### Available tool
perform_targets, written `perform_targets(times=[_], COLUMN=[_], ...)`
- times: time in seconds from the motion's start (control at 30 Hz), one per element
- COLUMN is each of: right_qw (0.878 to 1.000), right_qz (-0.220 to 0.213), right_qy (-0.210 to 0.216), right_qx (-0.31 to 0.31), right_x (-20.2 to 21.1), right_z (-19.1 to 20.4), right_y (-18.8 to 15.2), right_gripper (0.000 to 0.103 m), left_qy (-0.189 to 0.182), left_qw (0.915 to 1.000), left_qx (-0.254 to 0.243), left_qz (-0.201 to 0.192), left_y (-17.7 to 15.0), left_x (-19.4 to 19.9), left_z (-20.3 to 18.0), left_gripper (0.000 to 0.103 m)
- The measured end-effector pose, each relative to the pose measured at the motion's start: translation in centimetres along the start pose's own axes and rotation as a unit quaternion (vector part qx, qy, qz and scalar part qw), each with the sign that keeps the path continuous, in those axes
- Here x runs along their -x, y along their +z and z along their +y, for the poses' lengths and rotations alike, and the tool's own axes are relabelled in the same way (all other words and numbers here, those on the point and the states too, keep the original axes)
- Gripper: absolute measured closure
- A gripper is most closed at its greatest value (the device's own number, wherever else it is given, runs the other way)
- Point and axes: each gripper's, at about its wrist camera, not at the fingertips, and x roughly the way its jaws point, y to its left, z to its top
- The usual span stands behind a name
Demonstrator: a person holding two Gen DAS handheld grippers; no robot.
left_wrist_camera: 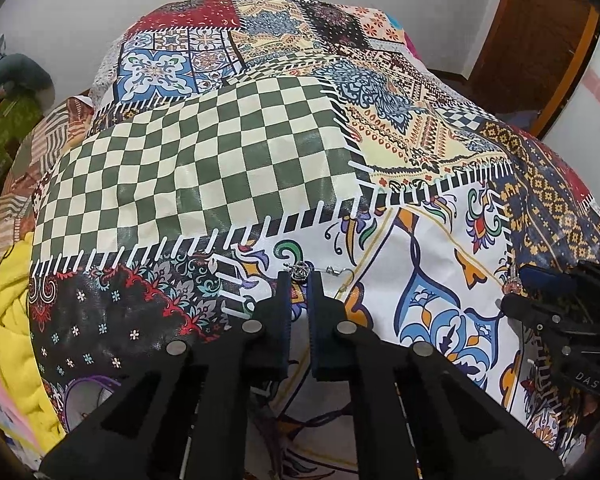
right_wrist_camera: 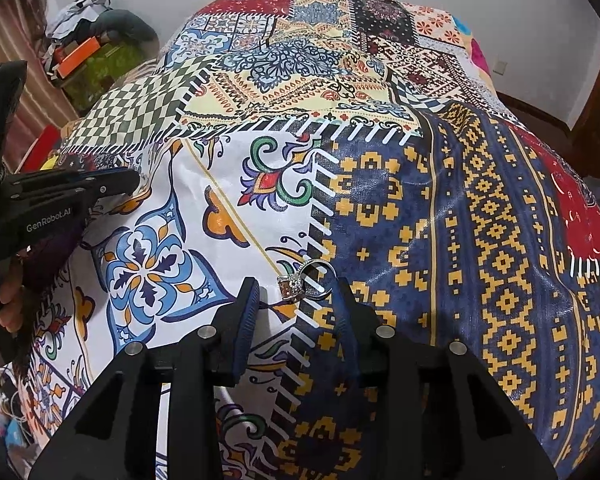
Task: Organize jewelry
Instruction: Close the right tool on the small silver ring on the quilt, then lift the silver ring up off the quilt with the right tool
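Observation:
In the left wrist view my left gripper [left_wrist_camera: 299, 276] is shut on a small silver earring [left_wrist_camera: 300, 270] with a hook wire [left_wrist_camera: 338, 270] trailing right, just above the patchwork cloth [left_wrist_camera: 204, 168]. In the right wrist view my right gripper [right_wrist_camera: 296, 286] is open, its fingers either side of a silver ring [right_wrist_camera: 306, 280] with a stone setting that lies on the cloth [right_wrist_camera: 480, 240]. The left gripper shows at the left edge of the right wrist view [right_wrist_camera: 130, 182]; the right gripper shows at the right edge of the left wrist view [left_wrist_camera: 516, 280].
The patterned cloth covers a raised surface that fills both views. A yellow fabric [left_wrist_camera: 12, 332] lies at the left edge. Clutter with an orange box [right_wrist_camera: 78, 56] sits by the wall at the far left. A wooden door frame [left_wrist_camera: 540, 40] stands at the right.

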Motion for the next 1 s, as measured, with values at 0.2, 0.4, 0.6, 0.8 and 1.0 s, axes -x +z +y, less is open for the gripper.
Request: perform_targets(times=[0.2, 0.4, 0.6, 0.8, 1.0], right_qw=[1.0, 1.0, 1.0, 1.0, 0.999], right_qz=[-0.009, -0.014, -0.018, -0.026, -0.03], right_qy=[-0.007, -0.001, 0.004, 0.012, 0.022], right_qx=[0.007, 0.009, 0.002, -0.007, -0.012], right_x=[0.0, 0.2, 0.4, 0.6, 0.8], right_z=[0.1, 0.3, 0.2, -0.2, -0.6], right_y=[-0.1, -0.4, -0.6, -0.5, -0.4], right_gripper=[0.075, 0.091, 0.091, 0.091, 0.091], left_qy=[-0.014, -0.019, 0.01, 0.009, 0.008], left_qw=[0.9998, 0.9997, 0.9996, 0.9998, 0.9998], left_qx=[0.005, 0.0, -0.012, -0.007, -0.005], left_qz=[-0.009, -0.018, -0.022, 0.014, 0.017], left_y=[-0.6, -0.8, -0.5, -0.4, -0.5], left_x=[1.0, 2.4, 3.0, 1.4, 0.8], left_z=[0.1, -0.1, -0.4, -0.2, -0.6], left_gripper=[0.103, 0.103, 0.101, 0.1, 0.093])
